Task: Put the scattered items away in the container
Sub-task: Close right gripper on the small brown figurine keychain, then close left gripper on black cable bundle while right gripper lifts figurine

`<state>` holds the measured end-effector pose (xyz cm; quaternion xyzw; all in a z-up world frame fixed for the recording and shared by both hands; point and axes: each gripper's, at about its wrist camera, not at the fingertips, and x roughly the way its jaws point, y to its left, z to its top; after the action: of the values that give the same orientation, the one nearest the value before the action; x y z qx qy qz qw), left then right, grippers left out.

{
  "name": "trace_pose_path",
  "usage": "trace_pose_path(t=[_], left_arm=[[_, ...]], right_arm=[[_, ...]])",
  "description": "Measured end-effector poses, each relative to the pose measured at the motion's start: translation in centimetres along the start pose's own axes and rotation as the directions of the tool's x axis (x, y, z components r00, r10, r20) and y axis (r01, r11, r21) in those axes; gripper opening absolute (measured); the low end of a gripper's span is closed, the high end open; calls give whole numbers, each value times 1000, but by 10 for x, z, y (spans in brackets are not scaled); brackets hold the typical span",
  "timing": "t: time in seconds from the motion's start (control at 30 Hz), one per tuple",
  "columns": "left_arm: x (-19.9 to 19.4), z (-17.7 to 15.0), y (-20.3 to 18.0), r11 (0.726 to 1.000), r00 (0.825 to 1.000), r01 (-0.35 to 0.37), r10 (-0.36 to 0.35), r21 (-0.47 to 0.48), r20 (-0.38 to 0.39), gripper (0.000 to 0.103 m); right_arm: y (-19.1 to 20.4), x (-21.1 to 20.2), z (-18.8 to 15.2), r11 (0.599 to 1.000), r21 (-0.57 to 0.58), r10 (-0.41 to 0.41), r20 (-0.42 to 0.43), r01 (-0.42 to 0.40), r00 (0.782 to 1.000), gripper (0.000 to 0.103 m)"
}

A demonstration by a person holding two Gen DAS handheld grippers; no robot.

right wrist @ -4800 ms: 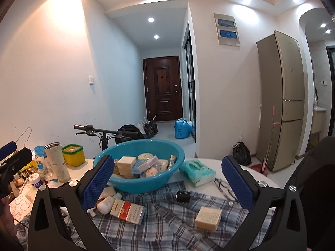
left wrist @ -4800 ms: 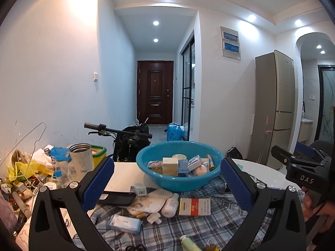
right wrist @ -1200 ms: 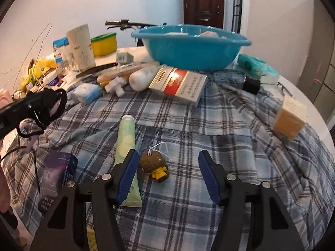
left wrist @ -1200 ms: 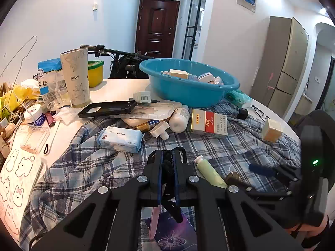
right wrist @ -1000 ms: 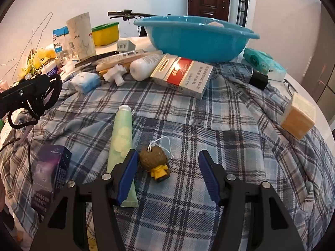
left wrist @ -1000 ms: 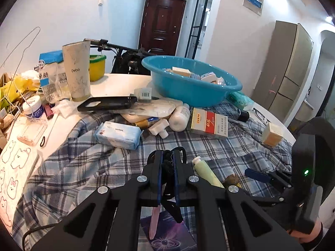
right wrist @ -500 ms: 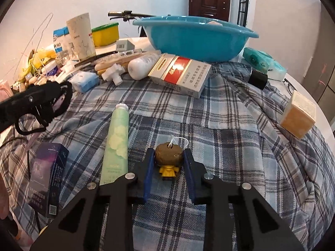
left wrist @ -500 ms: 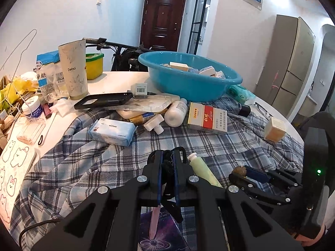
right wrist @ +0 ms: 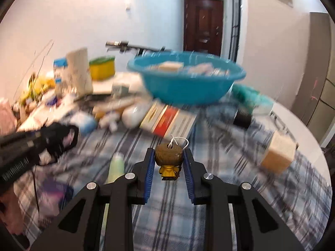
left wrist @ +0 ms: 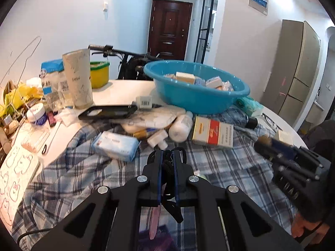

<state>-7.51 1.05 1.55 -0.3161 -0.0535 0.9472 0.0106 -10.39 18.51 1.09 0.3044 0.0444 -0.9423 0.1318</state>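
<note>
A blue plastic basin (left wrist: 201,96) with several small boxes in it stands at the back of the table; it also shows blurred in the right wrist view (right wrist: 186,83). My left gripper (left wrist: 167,159) is shut on a black cord bundle (left wrist: 167,167), held above the plaid cloth (left wrist: 83,171). My right gripper (right wrist: 168,156) is shut on a small brown-headed figurine in yellow (right wrist: 168,161) with a white loop, lifted above the cloth. The right gripper also shows at the right of the left wrist view (left wrist: 263,144).
Scattered on the cloth: a red and white carton (left wrist: 213,133), a white bottle (left wrist: 180,125), a tissue pack (left wrist: 115,144), a green tube (right wrist: 116,165), a tan soap block (right wrist: 278,152). A phone case (left wrist: 106,113), a tall cup (left wrist: 78,79) and clutter lie left.
My right gripper has closed on the figurine and lifted it off the cloth, moving toward the basin. My left gripper has closed on the cord bundle and risen slightly.
</note>
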Motion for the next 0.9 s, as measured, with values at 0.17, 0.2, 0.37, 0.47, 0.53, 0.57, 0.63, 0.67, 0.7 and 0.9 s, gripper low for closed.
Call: trace_pose_path(t=[0.17, 0.2, 0.37, 0.47, 0.53, 0.57, 0.63, 0.67, 0.7, 0.9], left_arm=[[0, 3, -8, 999, 998, -19, 21, -26, 63, 10], [1, 3, -9, 999, 998, -3, 6, -39, 63, 10], [-2, 1, -30, 1000, 996, -21, 21, -6, 90, 10], [-1, 0, -36, 1000, 996, -23, 23, 2, 87, 10], [-1, 1, -38, 1000, 996, -25, 25, -1, 89, 10], [-1, 2, -38, 1000, 995, -26, 26, -3, 94, 10], [-1, 3, -36, 1000, 995, -29, 29, -6, 100, 10], [0, 4, -35, 999, 994, -31, 32, -7, 102, 10], [0, 5, -34, 999, 994, -32, 33, -10, 106, 10], [8, 8, -30, 1000, 993, -24, 26, -16, 119, 10]], right_arm=[[-20, -7, 11, 997, 51, -55, 77, 52, 996, 26], [-25, -10, 10, 996, 64, -71, 97, 65, 993, 26], [-41, -16, 6, 988, 103, -126, 146, 112, 981, 26], [-48, -15, 3, 988, 107, -124, 137, 110, 983, 26], [-52, -15, 2, 988, 119, -115, 134, 99, 984, 26], [-53, -15, 1, 987, 124, -114, 134, 97, 984, 26], [-53, -14, 1, 987, 128, -116, 135, 99, 984, 26], [-53, -12, 0, 987, 129, -116, 134, 99, 984, 26], [-52, -11, 0, 987, 129, -116, 133, 98, 984, 26], [-53, -2, -5, 985, 120, -138, 96, 126, 986, 26]])
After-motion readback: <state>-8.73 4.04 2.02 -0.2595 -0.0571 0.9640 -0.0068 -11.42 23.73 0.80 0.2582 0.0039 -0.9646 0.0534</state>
